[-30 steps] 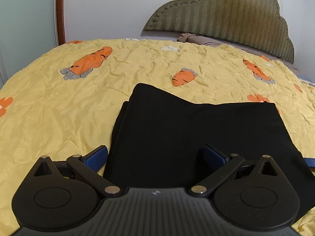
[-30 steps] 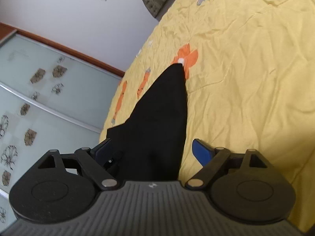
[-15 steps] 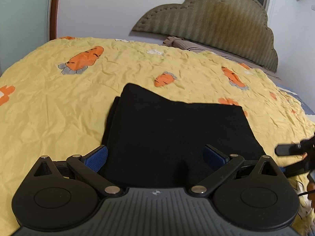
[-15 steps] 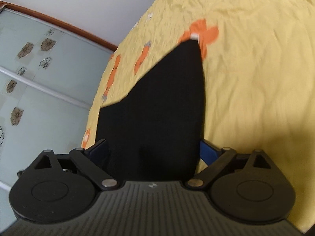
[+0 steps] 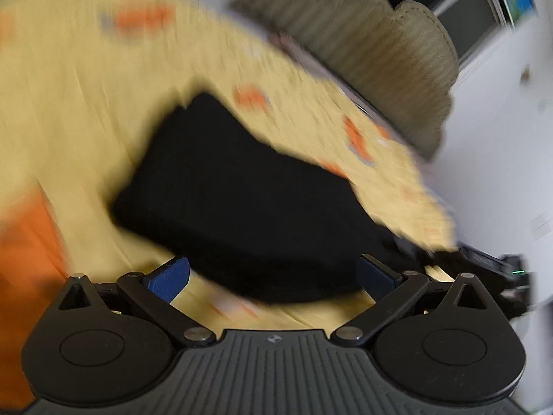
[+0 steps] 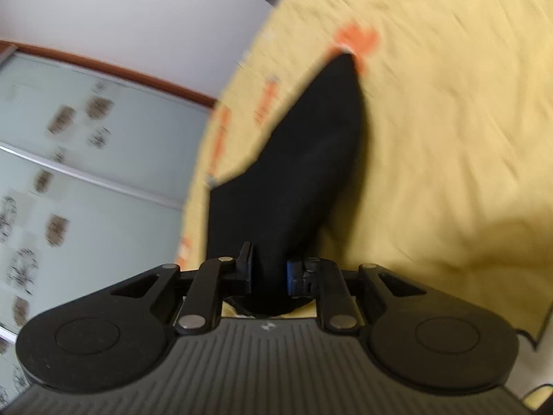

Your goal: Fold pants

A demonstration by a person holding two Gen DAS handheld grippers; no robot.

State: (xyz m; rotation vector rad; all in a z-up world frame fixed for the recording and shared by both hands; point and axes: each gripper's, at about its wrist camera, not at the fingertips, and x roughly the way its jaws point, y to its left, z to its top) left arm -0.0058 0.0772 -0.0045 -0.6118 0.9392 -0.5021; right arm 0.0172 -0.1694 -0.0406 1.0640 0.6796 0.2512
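Note:
Black pants (image 5: 242,190) lie folded into a flat rectangle on the yellow carrot-print bedspread (image 5: 69,103). My left gripper (image 5: 273,273) hovers at their near edge, open, its blue pads (image 5: 169,276) wide apart with nothing gripped; this view is tilted and blurred. In the right wrist view the pants (image 6: 304,173) stretch away as a dark wedge over the bedspread (image 6: 449,138). My right gripper (image 6: 269,269) is closing, and a bunched edge of the black fabric is pinched between its pads. A dark blurred shape, the right gripper (image 5: 484,259), shows at the pants' right corner.
A padded olive headboard (image 5: 380,69) stands at the far end of the bed, with a white wall behind it. Frosted sliding doors (image 6: 86,173) with a flower pattern run along the left side. The bed's edge drops off near the right gripper.
The right gripper's jaws went from wide apart to pinched on the pants' edge. The left wrist view rolled and swung sideways, and is now blurred; its jaws stayed apart.

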